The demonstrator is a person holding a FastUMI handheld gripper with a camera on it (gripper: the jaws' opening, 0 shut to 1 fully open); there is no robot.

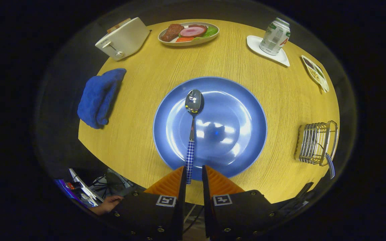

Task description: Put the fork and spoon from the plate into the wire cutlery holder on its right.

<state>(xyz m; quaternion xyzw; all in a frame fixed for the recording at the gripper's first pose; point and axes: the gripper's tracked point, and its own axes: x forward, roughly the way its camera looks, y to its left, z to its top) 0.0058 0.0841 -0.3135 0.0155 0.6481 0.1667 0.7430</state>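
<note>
Gripper (pixel 193 174) is two wedge-shaped ribbed fingers, slightly apart, on black screw-studded blocks, each with a square tag.

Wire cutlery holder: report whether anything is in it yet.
Occupied: one checked handle sticks out of the wire cutlery holder. Gripper open.

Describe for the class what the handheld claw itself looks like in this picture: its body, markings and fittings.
The claw has two wedge-shaped fingers with stepped, ribbed outer faces. Each finger sits on a black block fastened with small metal screws. Each block carries a square black-and-white coded marker on top. A thin cable runs down in the gap between the blocks. A person's hand shows beside the left block.
</note>
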